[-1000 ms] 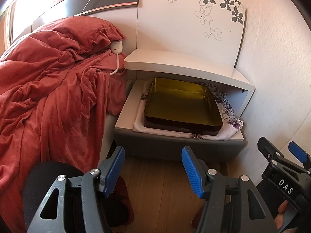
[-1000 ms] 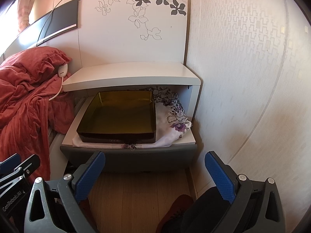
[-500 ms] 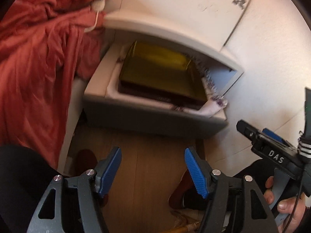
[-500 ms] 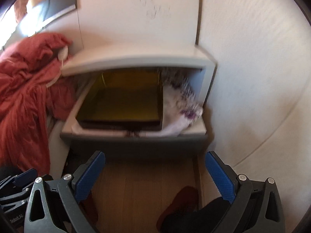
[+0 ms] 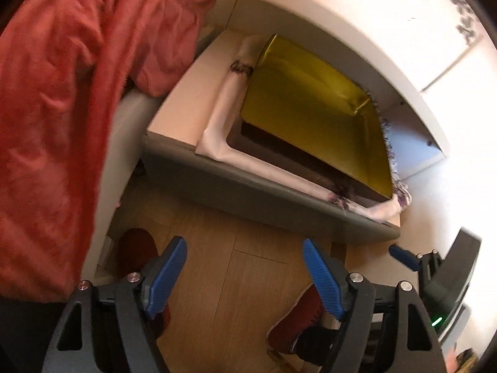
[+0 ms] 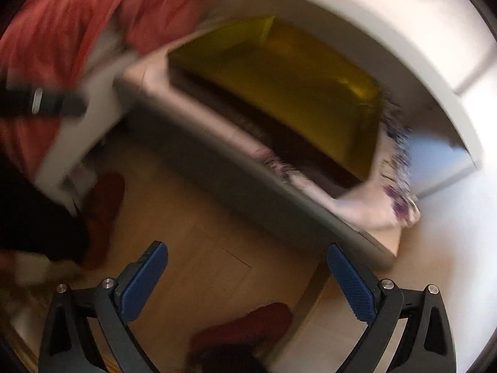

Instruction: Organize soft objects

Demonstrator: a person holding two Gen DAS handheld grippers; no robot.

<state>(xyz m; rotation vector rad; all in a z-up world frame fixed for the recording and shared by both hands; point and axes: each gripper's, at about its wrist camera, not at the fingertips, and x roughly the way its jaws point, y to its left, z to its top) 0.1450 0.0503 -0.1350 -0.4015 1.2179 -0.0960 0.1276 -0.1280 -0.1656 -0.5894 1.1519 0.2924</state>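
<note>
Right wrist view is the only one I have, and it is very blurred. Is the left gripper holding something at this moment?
Observer: No. The left gripper has nothing between its fingers. Its jaws are opening, and only the wooden floor shows behind them.
Operator: The white cloth under the yellow tray, does it reach also the left side of the tray?
Observer: Yes. The white cloth runs along the left side of the yellow tray, and a dark fringed band crosses it near the far corner.
</note>
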